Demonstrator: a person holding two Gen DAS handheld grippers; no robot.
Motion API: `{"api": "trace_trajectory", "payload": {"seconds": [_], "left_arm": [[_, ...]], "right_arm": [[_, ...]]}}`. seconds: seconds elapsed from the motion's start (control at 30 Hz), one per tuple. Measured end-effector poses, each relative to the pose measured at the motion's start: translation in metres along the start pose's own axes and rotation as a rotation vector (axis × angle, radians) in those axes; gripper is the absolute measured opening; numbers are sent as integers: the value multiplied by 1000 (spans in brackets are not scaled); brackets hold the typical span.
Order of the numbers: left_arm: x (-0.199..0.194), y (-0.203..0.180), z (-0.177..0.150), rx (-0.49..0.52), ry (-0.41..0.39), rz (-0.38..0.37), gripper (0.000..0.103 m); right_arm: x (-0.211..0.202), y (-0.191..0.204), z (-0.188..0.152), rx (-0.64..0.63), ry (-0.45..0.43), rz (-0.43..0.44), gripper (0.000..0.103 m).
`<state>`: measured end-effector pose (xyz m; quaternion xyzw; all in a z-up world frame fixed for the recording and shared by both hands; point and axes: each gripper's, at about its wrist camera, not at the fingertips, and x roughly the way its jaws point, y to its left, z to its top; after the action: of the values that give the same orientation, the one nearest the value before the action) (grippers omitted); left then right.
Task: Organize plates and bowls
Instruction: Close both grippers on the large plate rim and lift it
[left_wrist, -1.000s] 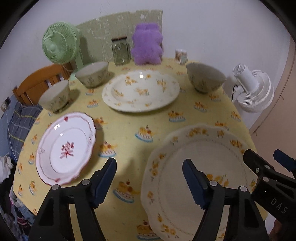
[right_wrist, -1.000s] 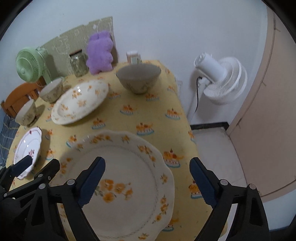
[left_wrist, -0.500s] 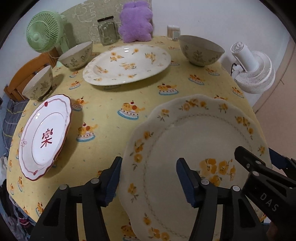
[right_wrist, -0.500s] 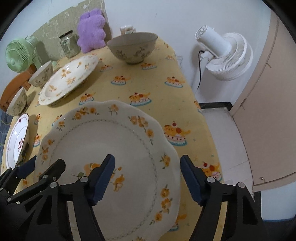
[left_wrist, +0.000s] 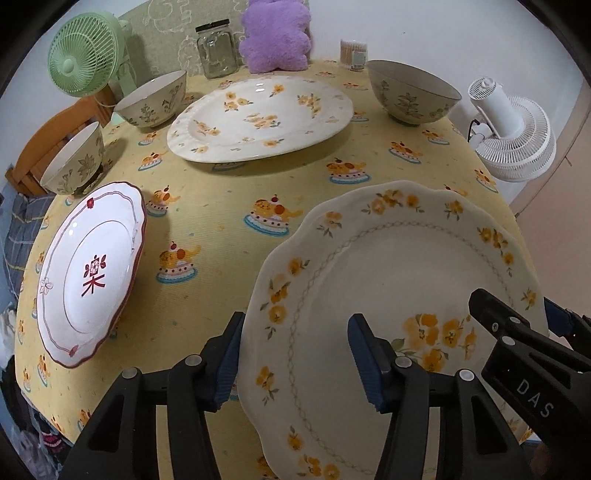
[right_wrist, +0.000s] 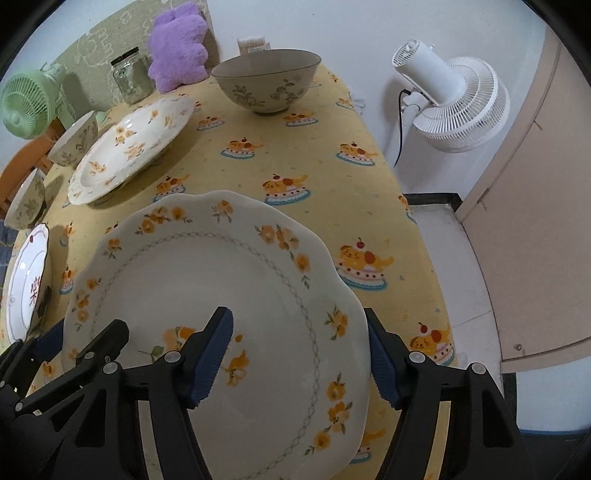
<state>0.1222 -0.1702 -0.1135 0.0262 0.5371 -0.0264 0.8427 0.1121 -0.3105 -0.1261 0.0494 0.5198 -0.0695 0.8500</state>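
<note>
A big scalloped plate with orange flowers (left_wrist: 399, 273) (right_wrist: 207, 280) lies at the table's near edge. My left gripper (left_wrist: 295, 354) is open and straddles its left rim, one finger outside and one over the plate. My right gripper (right_wrist: 299, 354) is open and straddles its right rim the same way. A second flowered plate (left_wrist: 258, 118) (right_wrist: 129, 147) sits at the back. A red-rimmed plate (left_wrist: 88, 277) (right_wrist: 26, 288) lies at the left. Three leaf-patterned bowls stand around: one at the back right (left_wrist: 410, 92) (right_wrist: 266, 81), two at the back left (left_wrist: 151, 99) (left_wrist: 74, 162).
The table wears a yellow cloth with cake prints (left_wrist: 221, 206). A glass jar (left_wrist: 216, 50), a purple plush (left_wrist: 275, 35) and a green fan (left_wrist: 85, 59) stand at the back. A white fan (right_wrist: 450, 99) stands on the floor right of the table. A wooden chair (left_wrist: 44, 136) is at the left.
Both grippers have moved forward and down over the near flowered plate, so that each pair of fingers now straddles a rim. Both have narrowed somewhat. The plate has not moved.
</note>
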Motion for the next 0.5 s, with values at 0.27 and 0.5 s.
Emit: {"api": "trace_trajectory", "payload": {"seconds": [0.27, 0.5], "left_arm": [[4, 26, 11, -27, 16, 7, 56], [5, 46, 16, -22, 18, 10, 56]], "right_arm": [[0, 28, 9, -18, -1, 8, 72], [5, 49, 13, -15, 13, 5, 72]]}}
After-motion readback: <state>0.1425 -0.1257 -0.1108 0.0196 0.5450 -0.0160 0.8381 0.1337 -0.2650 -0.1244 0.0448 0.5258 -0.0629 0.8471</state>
